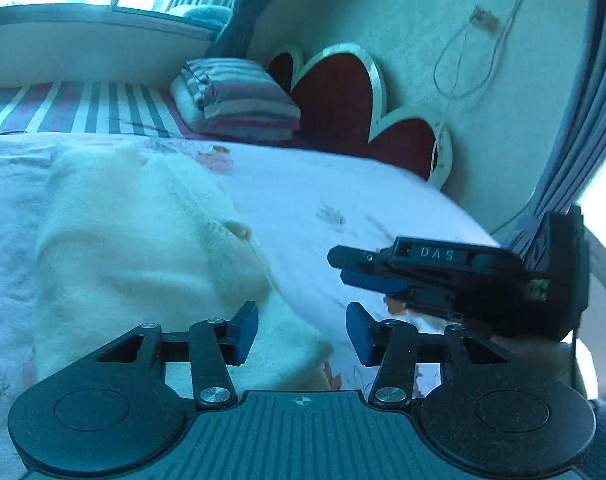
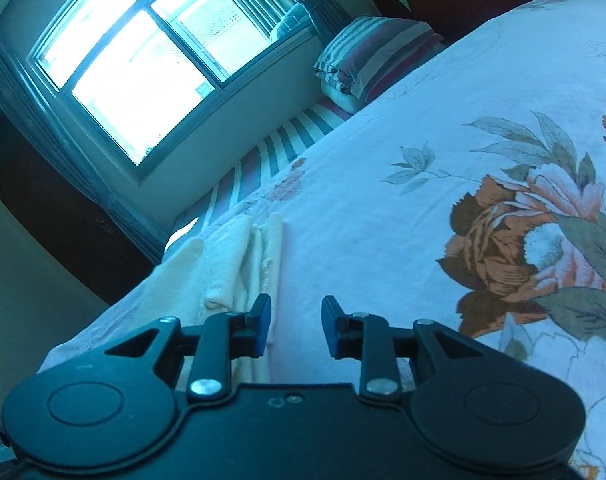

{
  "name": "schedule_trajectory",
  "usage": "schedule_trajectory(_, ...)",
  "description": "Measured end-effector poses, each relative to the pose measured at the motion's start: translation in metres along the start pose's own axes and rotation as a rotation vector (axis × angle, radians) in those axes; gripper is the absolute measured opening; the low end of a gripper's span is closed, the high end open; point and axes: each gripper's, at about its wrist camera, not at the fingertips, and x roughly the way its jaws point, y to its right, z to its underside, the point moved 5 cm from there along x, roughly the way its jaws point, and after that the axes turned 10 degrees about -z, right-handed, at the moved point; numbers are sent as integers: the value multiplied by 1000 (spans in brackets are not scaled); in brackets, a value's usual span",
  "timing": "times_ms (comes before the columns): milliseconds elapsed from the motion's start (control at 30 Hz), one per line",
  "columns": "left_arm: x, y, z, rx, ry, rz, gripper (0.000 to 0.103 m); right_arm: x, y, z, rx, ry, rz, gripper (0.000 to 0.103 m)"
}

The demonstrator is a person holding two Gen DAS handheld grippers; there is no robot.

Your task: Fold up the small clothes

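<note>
Ahead of your left gripper point(image 1: 302, 330), jaws apart with nothing between them, the cream garment point(image 1: 143, 248) lies at centre-left of the left wrist frame, its edge just under the left pad. Your right gripper point(image 1: 353, 266) crosses the lower right, hovering over the floral bedspread point(image 1: 303, 200). Between garment and gripper runs a bare strip of bedspread. At upper centre, the striped folded bedding point(image 1: 239, 96) and red headboard point(image 1: 343, 108) close the far end.

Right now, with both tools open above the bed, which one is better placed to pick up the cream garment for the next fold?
Probably the left tool: the cream garment fills the view just ahead of it. The right tool faces mostly floral bedsheet.
</note>
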Motion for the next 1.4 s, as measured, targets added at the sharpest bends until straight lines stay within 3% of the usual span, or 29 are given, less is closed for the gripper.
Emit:
schedule_trajectory(100,-22,-42,-14,-121,63,-34,49,13,-14,-6,-19,-7,-65,33)
schedule_trajectory(167,-21,-76,-23,-162,85,-137,49,26,-23,-8,-48,-33,-100,33)
schedule_trajectory(233,-9,-117,-26,-205,68,-223,49,42,-34,-10,-94,-65,-120,33)
schedule_trajectory(333,12,-148,-25,-265,24,-237,49,71,-40,-15,-132,-143,-136,33)
schedule_trajectory(500,31,-155,-20,-275,11,-234,49,103,-41,-11,-187,-247,-91,33)
schedule_trajectory(633,43,-155,-21,-274,7,-246,50,117,-41,-11,-129,-288,-143,45)
schedule_trajectory(700,47,-156,-22,-271,8,-259,54,120,-45,-8,-127,-302,-166,40)
schedule_trajectory(733,48,-158,-22,-273,6,-263,54,119,-48,-6,-145,-298,-167,18)
schedule_trajectory(867,47,-152,-27,-251,23,-268,54,95,-68,-4,-253,-211,-160,17)
schedule_trajectory(967,51,-143,-32,-197,23,-267,54,73,-69,-7,-239,-168,-153,17)
schedule_trajectory(1067,59,-139,-31,-170,1,-299,54,92,-44,3,-182,-254,-79,18)
schedule_trajectory(1133,58,-140,-32,-186,-2,-305,54,95,-37,2,-123,-251,-108,19)
schedule_trajectory(1200,50,-140,-39,-188,34,-305,54,86,-41,-9,-136,-190,-107,27)
schedule_trajectory(1267,49,-142,-49,-194,69,-292,54,84,-44,-23,-185,-136,-93,28)
schedule_trajectory(1400,74,-144,-70,-177,56,-296,54,111,-50,-44,-264,-140,-56,30)
